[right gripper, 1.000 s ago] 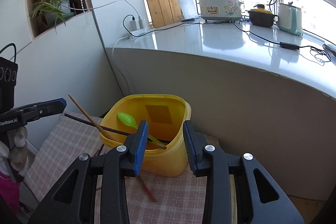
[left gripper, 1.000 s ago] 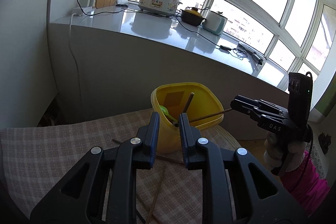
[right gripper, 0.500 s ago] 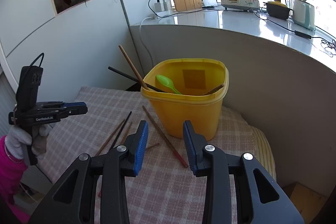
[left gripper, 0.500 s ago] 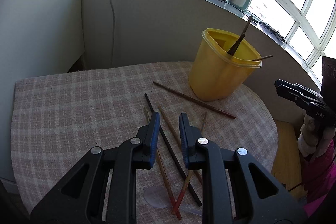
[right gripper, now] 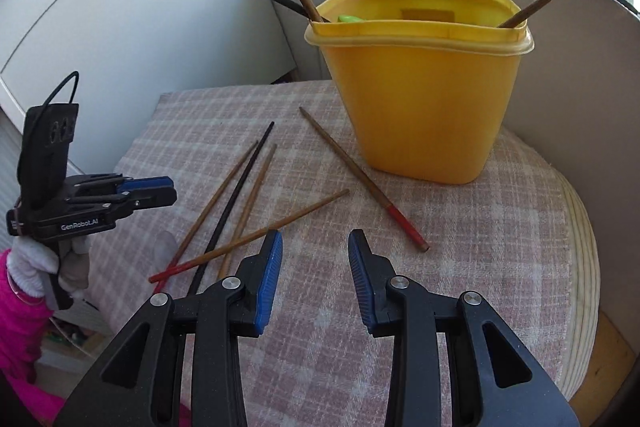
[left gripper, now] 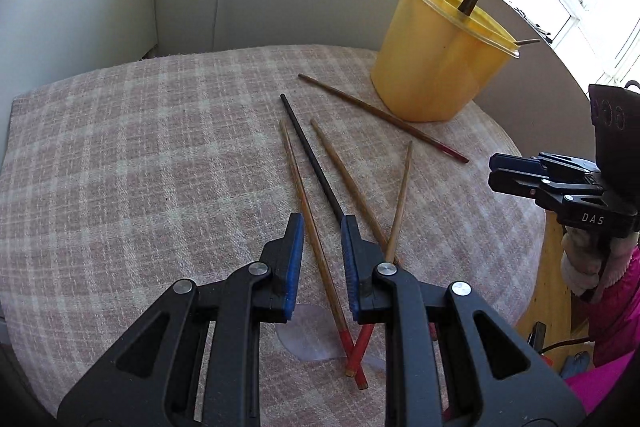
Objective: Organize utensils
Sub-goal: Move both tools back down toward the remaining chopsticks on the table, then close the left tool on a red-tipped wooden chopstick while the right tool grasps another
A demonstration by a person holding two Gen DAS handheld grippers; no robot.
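we've got left gripper point(left gripper: 321, 251) open, straddling a chopstick point(left gripper: 310, 223) | right gripper point(right gripper: 315, 265) open, holding nothing | five chopsticks loose on the surface point(left gripper: 120, 155) | yellow tub point(right gripper: 424, 95) far right with a few in it

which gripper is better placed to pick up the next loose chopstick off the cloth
Left. The left gripper hangs open low over the cluster, a red-tipped wooden chopstick lying between its jaws. The open right gripper is over bare checked cloth, beside the yellow plastic tub.
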